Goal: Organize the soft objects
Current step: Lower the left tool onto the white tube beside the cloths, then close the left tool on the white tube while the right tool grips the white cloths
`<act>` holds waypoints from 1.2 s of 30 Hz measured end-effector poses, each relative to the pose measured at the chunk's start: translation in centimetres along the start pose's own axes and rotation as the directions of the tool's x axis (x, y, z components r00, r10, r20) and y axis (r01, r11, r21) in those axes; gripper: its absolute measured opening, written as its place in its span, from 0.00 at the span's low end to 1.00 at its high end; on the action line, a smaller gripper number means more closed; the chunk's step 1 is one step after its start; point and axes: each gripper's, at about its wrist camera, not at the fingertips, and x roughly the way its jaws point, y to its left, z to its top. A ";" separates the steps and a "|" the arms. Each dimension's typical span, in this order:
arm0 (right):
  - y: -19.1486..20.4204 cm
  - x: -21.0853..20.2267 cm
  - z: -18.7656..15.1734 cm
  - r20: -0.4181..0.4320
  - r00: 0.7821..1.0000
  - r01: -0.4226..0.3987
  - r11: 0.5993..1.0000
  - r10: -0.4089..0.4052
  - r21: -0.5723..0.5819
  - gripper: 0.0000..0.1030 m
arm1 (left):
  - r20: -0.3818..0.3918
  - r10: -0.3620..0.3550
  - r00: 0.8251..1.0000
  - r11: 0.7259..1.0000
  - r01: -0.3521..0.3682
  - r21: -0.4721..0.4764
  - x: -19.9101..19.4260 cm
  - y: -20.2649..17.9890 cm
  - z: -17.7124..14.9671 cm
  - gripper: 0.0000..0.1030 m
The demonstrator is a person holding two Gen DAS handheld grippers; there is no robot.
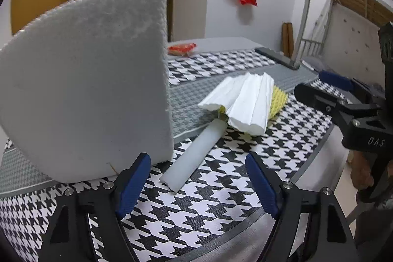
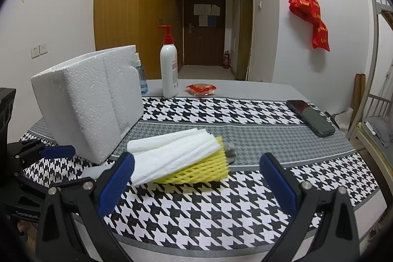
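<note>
Soft white foam sheets point(image 2: 172, 154) lie folded in a pile on the bench point(image 2: 245, 208), about in the middle of the checked cloth point(image 2: 196, 213). They rest on top of a yellow foam net point(image 2: 203, 170), which sticks out at one side. A white foam tube point(image 1: 194, 156) lies flat on the cloth, and one end of it goes under the pile. Just beside the pile a big white foam block point(image 2: 86, 104) stands up on its edge.

The left gripper point(image 1: 199, 186) hangs low over the cloth, near the free end of the tube. Its blue fingers point(image 1: 133, 186) are wide apart and hold nothing. One finger is close to the bottom of the block. The right gripper point(image 2: 196, 186) is near the pile. Its blue fingers point(image 2: 116, 184) are wide apart too, with nothing between them.

Farther back on the bench stand a white pump bottle point(image 2: 169, 68) with a red top and a small clear bottle point(image 2: 142, 77). A red packet point(image 2: 201, 89) lies near them. A dark phone point(image 2: 310, 117) lies far off to one side. A red bag point(image 2: 310, 19) hangs on the wall.
</note>
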 end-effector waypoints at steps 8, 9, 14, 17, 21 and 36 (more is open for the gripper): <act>-0.3 0.4 0.2 -0.012 1.000 -0.009 1.000 0.009 0.004 1.00 | -0.086 -0.009 0.996 0.997 0.015 0.071 1.8 0.5 0.3 0.58; -0.3 0.4 0.2 -0.013 1.000 -0.010 1.000 0.010 0.004 1.00 | -0.094 0.002 0.996 0.996 0.006 0.085 2.0 0.5 0.3 0.57; -0.3 1.0 0.3 -0.023 1.000 -0.014 1.000 0.014 0.000 1.00 | -0.130 -0.026 0.991 0.993 0.040 0.108 2.7 0.7 0.3 0.52; -0.2 1.5 0.3 -0.032 0.999 -0.010 1.000 0.010 -0.002 1.00 | -0.154 0.000 0.988 0.993 0.018 0.115 3.6 0.9 0.3 0.44; 0.0 1.9 0.3 -0.044 0.999 -0.010 1.000 0.009 -0.011 1.00 | -0.154 -0.005 0.988 0.993 0.023 0.112 3.7 1.4 0.4 0.36; 1.6 3.4 0.5 -0.088 0.996 -0.009 0.999 0.005 -0.042 1.00 | -0.137 -0.066 0.988 0.983 0.089 0.164 3.8 1.5 0.7 0.26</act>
